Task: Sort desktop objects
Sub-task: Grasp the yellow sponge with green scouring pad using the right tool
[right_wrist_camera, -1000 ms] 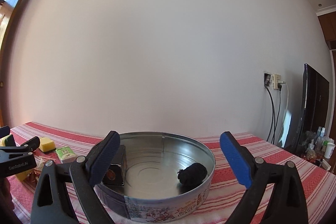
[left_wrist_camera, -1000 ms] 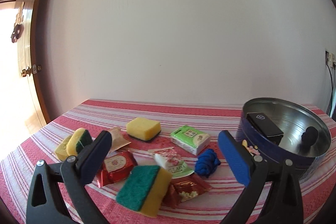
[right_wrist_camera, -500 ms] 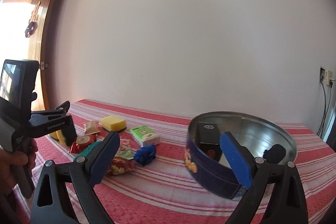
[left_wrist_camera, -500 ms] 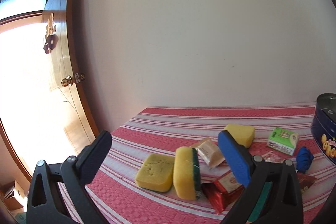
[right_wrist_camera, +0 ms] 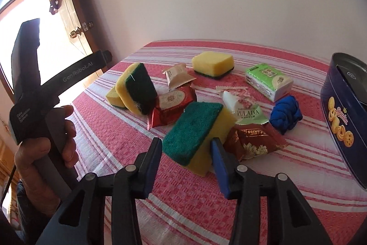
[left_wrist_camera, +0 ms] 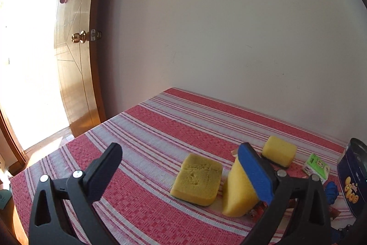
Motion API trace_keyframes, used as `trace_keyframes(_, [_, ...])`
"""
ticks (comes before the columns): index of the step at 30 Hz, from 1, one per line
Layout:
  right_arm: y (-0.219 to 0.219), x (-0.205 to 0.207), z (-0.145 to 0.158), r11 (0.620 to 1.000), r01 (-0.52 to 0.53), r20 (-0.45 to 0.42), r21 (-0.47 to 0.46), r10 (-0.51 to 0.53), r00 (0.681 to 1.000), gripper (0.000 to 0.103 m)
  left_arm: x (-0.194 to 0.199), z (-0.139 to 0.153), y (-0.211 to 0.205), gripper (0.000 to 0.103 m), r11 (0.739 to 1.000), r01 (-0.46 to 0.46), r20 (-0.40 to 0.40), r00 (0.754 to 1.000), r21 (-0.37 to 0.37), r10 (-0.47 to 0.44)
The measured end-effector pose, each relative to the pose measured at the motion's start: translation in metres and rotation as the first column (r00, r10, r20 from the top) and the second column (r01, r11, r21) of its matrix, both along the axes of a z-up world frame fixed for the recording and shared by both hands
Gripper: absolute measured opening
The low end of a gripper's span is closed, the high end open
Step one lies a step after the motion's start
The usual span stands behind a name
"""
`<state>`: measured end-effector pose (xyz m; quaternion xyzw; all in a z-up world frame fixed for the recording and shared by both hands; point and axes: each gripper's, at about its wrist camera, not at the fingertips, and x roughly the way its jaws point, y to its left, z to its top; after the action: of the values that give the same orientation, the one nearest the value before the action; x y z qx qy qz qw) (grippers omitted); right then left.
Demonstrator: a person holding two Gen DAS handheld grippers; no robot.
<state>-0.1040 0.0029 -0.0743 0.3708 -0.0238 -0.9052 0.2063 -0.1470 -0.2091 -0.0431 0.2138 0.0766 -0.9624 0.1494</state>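
Note:
A pile lies on the red striped tablecloth (right_wrist_camera: 137, 134). My right gripper (right_wrist_camera: 185, 153) is open, its jaws straddling the near end of a green-topped yellow sponge (right_wrist_camera: 195, 128) without closing on it. A second green and yellow sponge (right_wrist_camera: 137, 86) leans on edge. A third sponge (right_wrist_camera: 213, 63) lies farther back. Snack packets (right_wrist_camera: 172, 105), a green tissue pack (right_wrist_camera: 267, 80) and a blue cloth knot (right_wrist_camera: 285, 114) lie around. My left gripper (left_wrist_camera: 181, 173) is open and empty, left of two yellow sponges (left_wrist_camera: 197, 178).
A blue cookie tin (right_wrist_camera: 344, 114) stands at the right with a black box inside. A wooden door (left_wrist_camera: 75, 49) is open at the left. The table's left edge (left_wrist_camera: 57, 148) is near the left gripper. A hand holds the left gripper's handle (right_wrist_camera: 45, 130).
Both grippers swung left, away from the tin. The right gripper came down over the pile and its jaws narrowed around the green-topped sponge. The left gripper now faces the table's left end.

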Motion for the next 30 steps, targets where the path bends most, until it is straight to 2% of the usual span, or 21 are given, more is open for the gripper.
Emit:
trace_keyframes(3, [-0.004,-0.005,-0.003,1.000,-0.020,0.020,-0.014,0.020,1.000,0.047,0.003,0.001,0.001,0.102,1.000,0.013,-0.003,1.000,0.000,-0.013])
trace_keyframes(7, [-0.011,-0.005,-0.005,0.999,-0.035,0.006,0.003,0.035,0.999,0.047,0.006,0.003,-0.009,0.102,1.000,-0.026,-0.006,1.000,0.008,0.026])
trace_keyframes(13, [-0.016,-0.023,-0.012,1.000,-0.014,0.085,0.027,0.012,0.996,0.048,0.009,-0.001,-0.026,0.102,0.994,-0.065,-0.005,0.998,0.092,0.065])
trace_keyframes(16, [-0.020,-0.027,-0.010,0.999,-0.003,0.075,0.052,-0.001,0.997,0.057,0.007,-0.002,-0.027,0.102,0.994,-0.063,0.007,0.998,0.093,0.063])
trace_keyframes(18, [-0.026,-0.032,-0.012,0.997,0.007,0.081,0.082,-0.014,0.997,0.066,0.007,-0.002,-0.025,0.102,0.995,-0.062,0.011,0.998,0.080,0.062])
trace_keyframes(19, [-0.028,-0.034,-0.013,0.995,0.019,0.084,0.094,-0.027,0.996,0.067,0.007,-0.002,-0.024,0.102,0.995,-0.065,0.011,0.998,0.073,0.064])
trace_keyframes(24, [-0.033,-0.047,-0.014,0.992,0.057,0.089,0.115,-0.068,0.994,0.068,0.004,-0.004,-0.023,0.102,0.996,-0.042,0.018,0.999,0.084,0.040])
trace_keyframes(27, [-0.036,-0.050,-0.014,0.989,0.046,0.085,0.139,-0.059,0.995,0.067,0.005,-0.003,-0.018,0.102,0.998,-0.030,0.011,1.000,0.059,0.030])
trace_keyframes(30, [-0.029,-0.050,-0.013,0.993,0.037,0.087,0.110,-0.047,0.995,0.062,0.008,0.000,-0.015,0.102,0.998,-0.016,-0.009,1.000,0.052,0.017])
